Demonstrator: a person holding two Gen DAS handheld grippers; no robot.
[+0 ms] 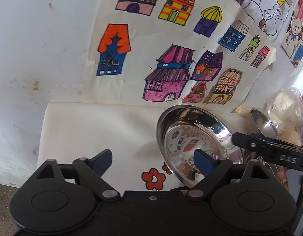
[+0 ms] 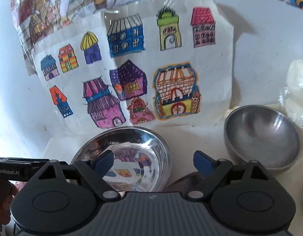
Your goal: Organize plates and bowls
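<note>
From the left wrist view we see our left gripper (image 1: 154, 157) with its blue-padded fingers spread wide and gripping nothing, hovering over the white tabletop (image 1: 92, 129). Its right finger sits in front of a shiny steel plate (image 1: 192, 135), which lies right of centre, tilted up at its far rim. Our right gripper (image 1: 233, 138) reaches in from the right, its tip at the plate's right rim; we cannot tell from here how its tongs stand. A steel bowl (image 1: 263, 123) lies just beyond it, with a plastic bag (image 1: 287, 114) at the far right. From the right wrist view, our right gripper (image 2: 153, 161) has its tongs wide and empty, just above the near side of the plate (image 2: 143, 147). The bowl (image 2: 261, 135) sits to the right, near but apart. Paper drawings of houses (image 2: 131, 68) cover the far wall.
</note>
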